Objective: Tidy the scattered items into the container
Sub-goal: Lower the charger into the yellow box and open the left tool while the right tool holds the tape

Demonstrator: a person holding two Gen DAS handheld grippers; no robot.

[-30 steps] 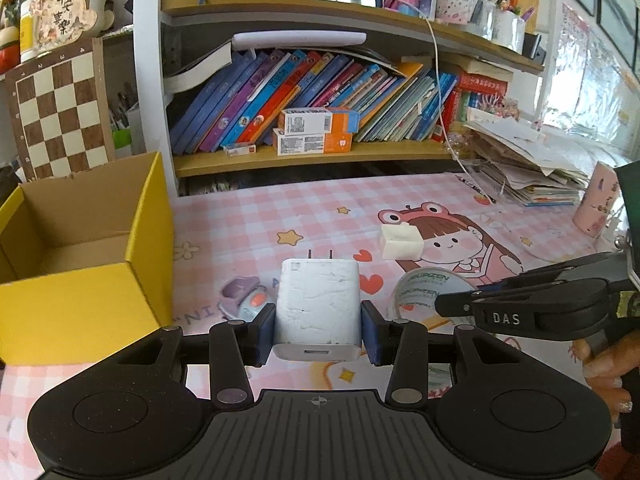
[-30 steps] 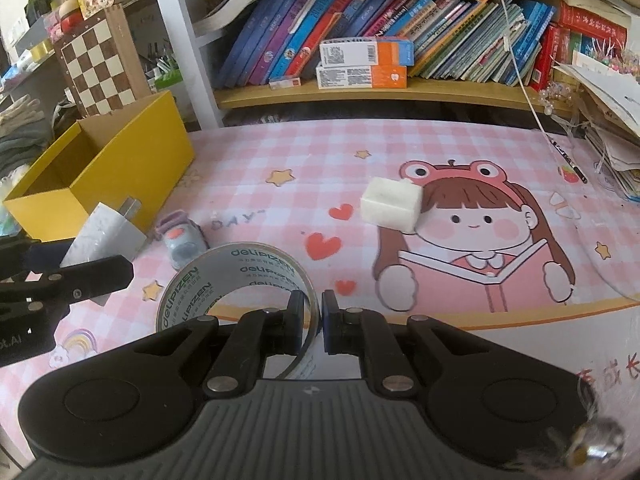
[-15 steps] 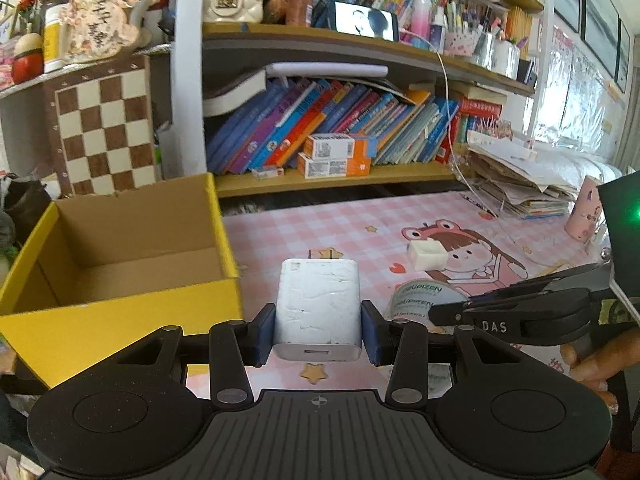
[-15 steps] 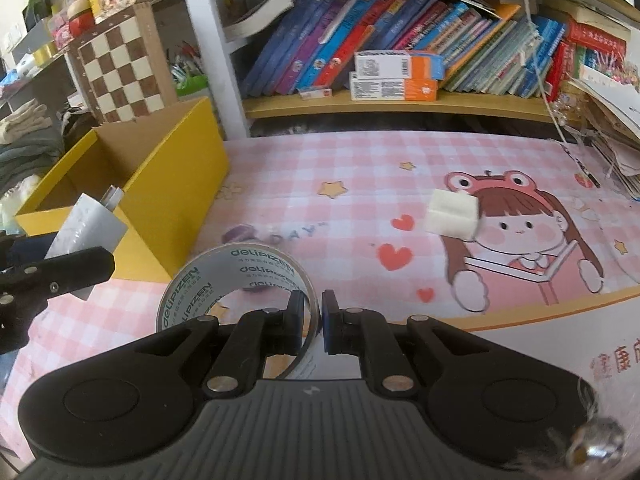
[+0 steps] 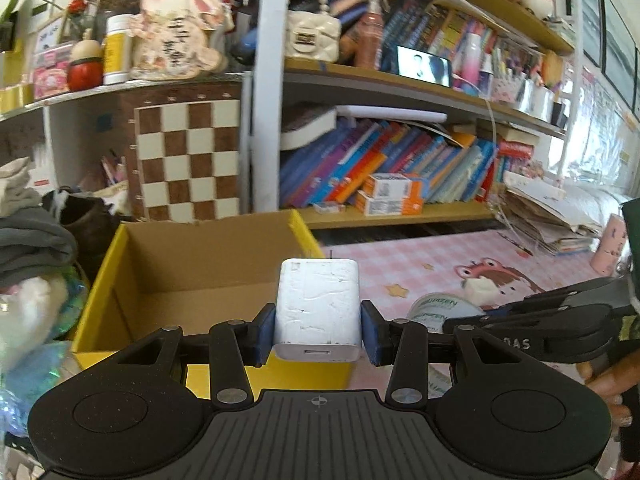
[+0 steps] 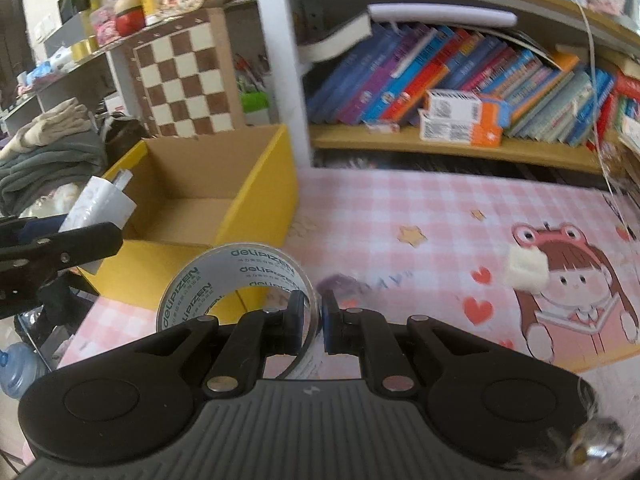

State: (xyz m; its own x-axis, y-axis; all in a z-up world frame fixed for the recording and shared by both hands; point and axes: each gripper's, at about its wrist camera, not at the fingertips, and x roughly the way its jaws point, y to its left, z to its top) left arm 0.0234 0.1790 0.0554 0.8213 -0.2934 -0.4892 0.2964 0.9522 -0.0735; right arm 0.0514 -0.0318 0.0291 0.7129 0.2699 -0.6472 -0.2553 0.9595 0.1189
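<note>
My left gripper [image 5: 318,332] is shut on a white charger plug [image 5: 318,308], held over the front right edge of the open yellow cardboard box [image 5: 192,264]. My right gripper [image 6: 314,318] is shut on the rim of a clear tape roll [image 6: 236,280], held above the pink mat just right of the box [image 6: 224,196]. The charger [image 6: 100,204] and left gripper also show at the left of the right wrist view. A white eraser block [image 6: 524,270] lies on the mat's cartoon girl. A small purple toy [image 6: 340,282] lies behind my right fingertips.
A bookshelf [image 5: 400,208] full of books stands behind the pink checked mat [image 6: 440,216]. A chessboard [image 5: 188,160] leans behind the box. Folded clothes [image 5: 28,232] lie left of the box. A paper stack [image 5: 548,216] and a pink cup [image 5: 608,248] sit at the far right.
Both grippers have risen and moved left toward the yellow box, carrying the charger and the tape roll. The charger now hangs over the box's front edge.
</note>
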